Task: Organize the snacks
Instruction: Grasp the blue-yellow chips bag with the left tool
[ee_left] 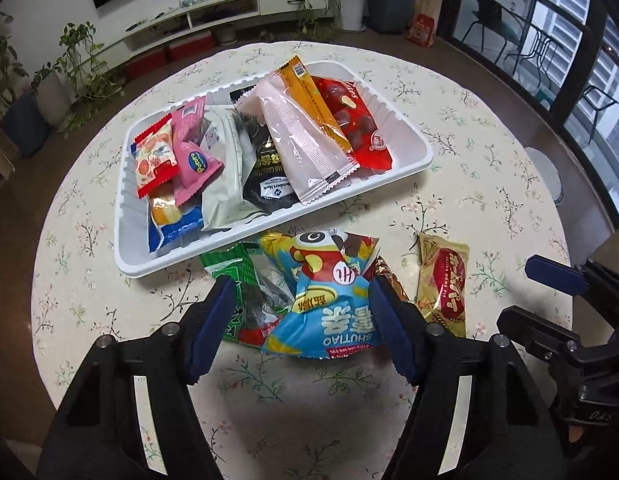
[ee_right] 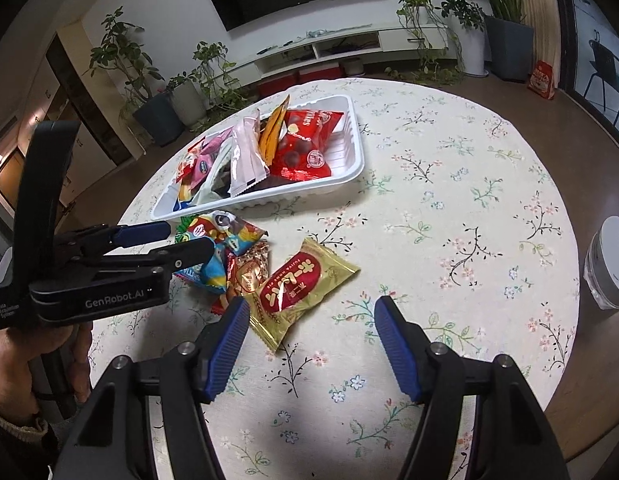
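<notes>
The left gripper (ee_left: 303, 324) is spread wide with its blue pads either side of the blue Shutiao chip bag (ee_left: 329, 312), gripping nothing yet; the bag lies on the tabletop (ee_left: 489, 140) just in front of the white tray (ee_left: 425, 152), overlapping a green seaweed packet (ee_left: 233, 276) and a brown foil wrapper (ee_right: 251, 270). If the jaws close from here, the likely trouble is pinching those neighbours along with the bag, or crushing the puffed bag so that it squirts out. The right gripper (ee_right: 309, 344) is also released, and the gold Home Pie packet (ee_right: 297, 288) sits toward its left pad, so a close could catch only its edge. The tray is already crowded with leaning packets, and another drop could tip some over its rim.
</notes>
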Available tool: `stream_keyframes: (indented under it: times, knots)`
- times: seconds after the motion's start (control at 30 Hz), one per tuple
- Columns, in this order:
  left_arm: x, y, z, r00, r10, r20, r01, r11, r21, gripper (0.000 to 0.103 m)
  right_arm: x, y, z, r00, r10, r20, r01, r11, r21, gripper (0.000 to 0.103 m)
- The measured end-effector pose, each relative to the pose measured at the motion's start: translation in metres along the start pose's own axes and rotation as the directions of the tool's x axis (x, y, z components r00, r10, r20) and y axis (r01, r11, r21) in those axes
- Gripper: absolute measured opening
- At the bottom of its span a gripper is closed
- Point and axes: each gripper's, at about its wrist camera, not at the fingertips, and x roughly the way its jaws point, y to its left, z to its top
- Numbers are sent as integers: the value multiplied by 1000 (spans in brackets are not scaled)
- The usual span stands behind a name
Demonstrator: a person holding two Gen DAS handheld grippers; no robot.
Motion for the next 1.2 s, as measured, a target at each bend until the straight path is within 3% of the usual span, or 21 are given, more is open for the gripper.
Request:
stream_keyframes:
  times: [0.3,0.57,0.63,0.93,1.2]
  knots:
    - [21,-8,9,997,7,-75,-6,1000,13,67,3,-5,-4,1000,13,-8,-13,1000,13,69]
    - [41,-3,10,992,-32,-125,32,999,3,67,6,-7,-5,999,24,-24,-23,1000,12,69]
    - [41,-1,7,992,-41,-118,40,999,-8,59,6,-7,-5,1000,22,-20,-22,1000,12,69]
    - [33,10,4,993,-85,-80,83,996,-32,44,8,-6,-6,1000,14,-27,-13,1000,11,68]
    - [2,26,-21,993,-119,-12,118,990,-79,42,12,3,-4,999,-9,-36,8,1000,-19,68]
